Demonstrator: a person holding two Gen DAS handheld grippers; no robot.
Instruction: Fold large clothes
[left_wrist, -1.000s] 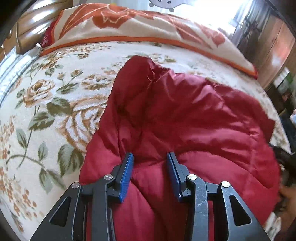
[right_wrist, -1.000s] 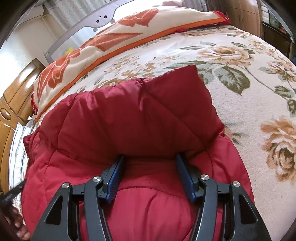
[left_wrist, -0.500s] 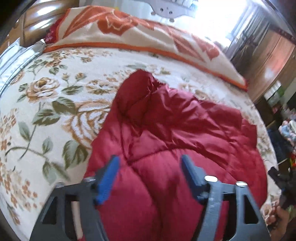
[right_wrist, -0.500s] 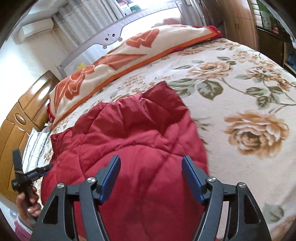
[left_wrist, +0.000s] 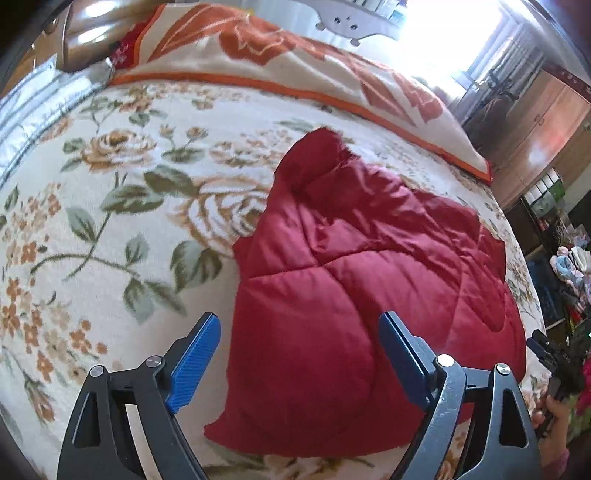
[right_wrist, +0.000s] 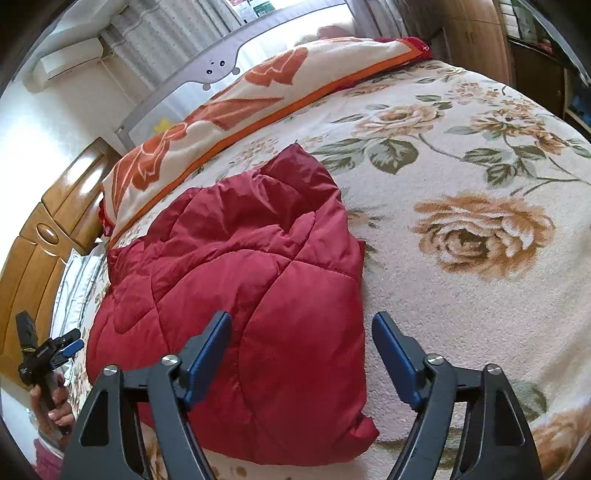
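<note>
A dark red quilted jacket (left_wrist: 369, 258) lies folded in a puffy bundle on the flowered bedspread (left_wrist: 110, 258). My left gripper (left_wrist: 299, 321) hovers above the jacket's near left corner. Its jaws are still opening and its blue pads touch no cloth. In the right wrist view the same jacket (right_wrist: 240, 258) lies left of centre. My right gripper (right_wrist: 302, 317) hangs over its near right edge, jaws also opening, with nothing pinched. The left gripper (right_wrist: 68, 345) shows small at the far left, held in a hand (right_wrist: 51, 406).
A cream and orange flowered blanket (left_wrist: 295, 55) lies folded along the bed's far side. A wooden headboard (right_wrist: 48, 229) stands at one end and a grey bed rail (right_wrist: 221, 70) behind. A wardrobe (left_wrist: 546, 122) and floor clutter (left_wrist: 569, 258) are beyond the bed's right edge.
Both grippers were pinching the jacket a second ago. They have let go, spread wide and drawn back and up, and the jacket has settled on the bed.
</note>
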